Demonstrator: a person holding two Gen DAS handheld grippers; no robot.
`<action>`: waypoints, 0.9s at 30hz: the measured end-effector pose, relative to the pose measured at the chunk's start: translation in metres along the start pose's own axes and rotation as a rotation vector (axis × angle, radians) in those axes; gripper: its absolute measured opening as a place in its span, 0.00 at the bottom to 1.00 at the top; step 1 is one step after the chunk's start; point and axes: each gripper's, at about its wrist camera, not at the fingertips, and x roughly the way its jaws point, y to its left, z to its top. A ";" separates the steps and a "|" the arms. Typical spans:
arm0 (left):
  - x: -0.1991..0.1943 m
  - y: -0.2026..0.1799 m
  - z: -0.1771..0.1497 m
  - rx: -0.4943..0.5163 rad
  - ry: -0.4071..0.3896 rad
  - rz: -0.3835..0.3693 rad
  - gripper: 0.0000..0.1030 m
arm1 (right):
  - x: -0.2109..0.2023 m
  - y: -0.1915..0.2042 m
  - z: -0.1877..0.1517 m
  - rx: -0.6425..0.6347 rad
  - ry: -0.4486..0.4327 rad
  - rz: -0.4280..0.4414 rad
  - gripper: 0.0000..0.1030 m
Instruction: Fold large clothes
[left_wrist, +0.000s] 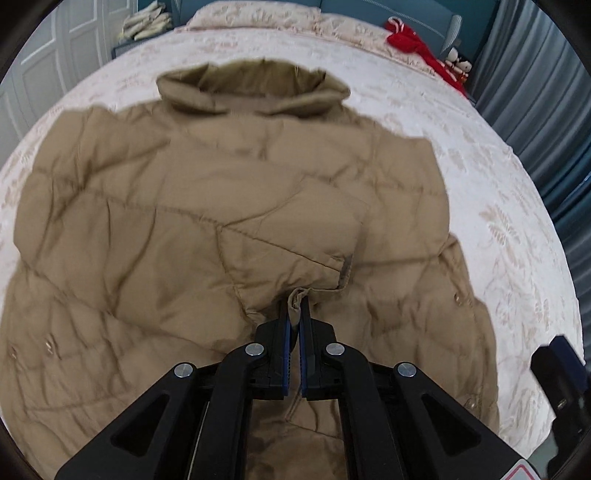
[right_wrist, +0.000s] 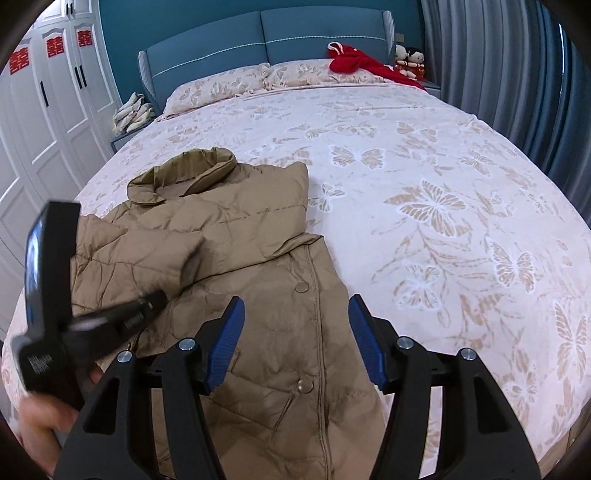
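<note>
The left gripper (left_wrist: 295, 314) has its blue pads closed tight on a small fold of tan fabric, the cuff end of a sleeve (left_wrist: 291, 236) that lies folded across the body of the jacket (left_wrist: 147, 229). In the right wrist view this gripper shows as a blurred black shape at the left, over the jacket's near left part, with the person's hand (right_wrist: 40, 417) below it.

The right gripper (right_wrist: 295, 339) has its jaws standing well apart, with nothing between the pads; it hangs above the jacket's near right edge, close to the front placket and its two snap buttons (right_wrist: 302, 286). Whether its fingertips touch the cloth cannot be told.

The tan quilted jacket lies flat on the bed (right_wrist: 424, 177), on a white cover printed with beige butterflies. It sits toward the near left part of the bed, its collar (right_wrist: 184, 173) pointing to the far end, where the pillows (right_wrist: 229, 86) rest against a blue headboard (right_wrist: 266, 37).

A red garment (right_wrist: 354, 62) lies at the far right corner of the bed, with two small dolls (right_wrist: 408, 59) just beyond it. White wardrobe doors (right_wrist: 48, 110) stand at the left, and grey-blue curtains (right_wrist: 491, 74) hang at the right.
</note>
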 end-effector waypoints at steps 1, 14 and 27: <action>0.001 0.000 -0.002 -0.005 -0.003 0.002 0.04 | 0.003 0.001 0.000 -0.001 0.004 0.003 0.55; -0.100 0.122 -0.011 -0.233 -0.206 -0.145 0.78 | 0.028 0.040 0.008 0.054 0.077 0.193 0.63; -0.063 0.298 0.003 -0.741 -0.183 -0.261 0.77 | 0.110 0.106 0.005 0.126 0.260 0.309 0.05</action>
